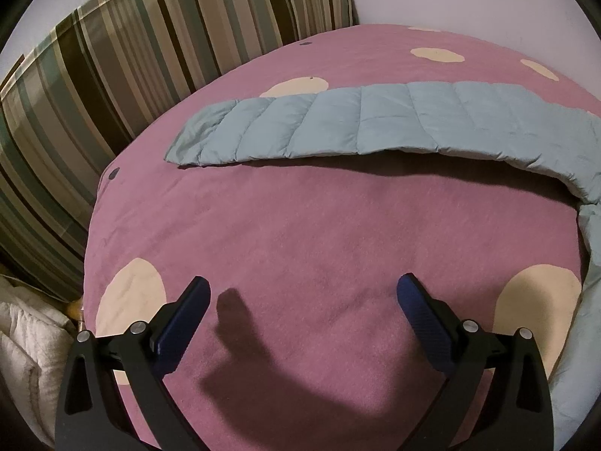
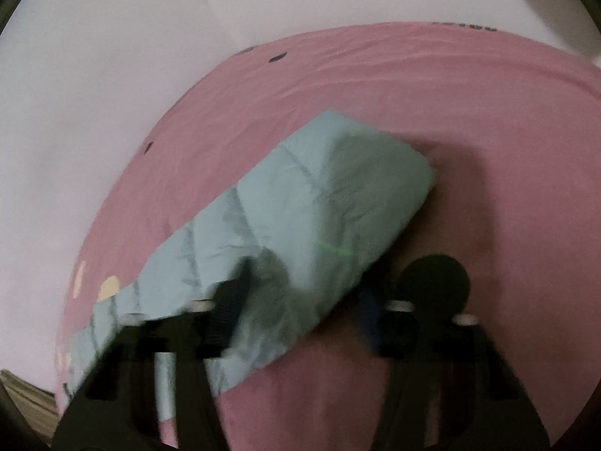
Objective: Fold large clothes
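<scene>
A light blue quilted garment (image 1: 375,124) lies stretched across the far part of the bed, one long padded sleeve running left and the rest curving down the right edge. Low over the mauve bedcover (image 1: 300,233), well short of the garment, my left gripper (image 1: 302,289) is open with nothing between its fingers. The right wrist view is blurred. There, the end of a padded sleeve (image 2: 338,195) lies slantwise under my right gripper (image 2: 300,297). Its left finger (image 2: 233,297) sits over the cloth and its right finger (image 2: 370,312) just off the sleeve's edge, jaws apart.
The bedcover is mauve with cream dots (image 1: 131,297). A striped cushion or bedding (image 1: 112,75) stands along the bed's left side, and white quilted bedding (image 1: 26,345) lies at the lower left. A pale wall (image 2: 112,75) borders the bed's far side.
</scene>
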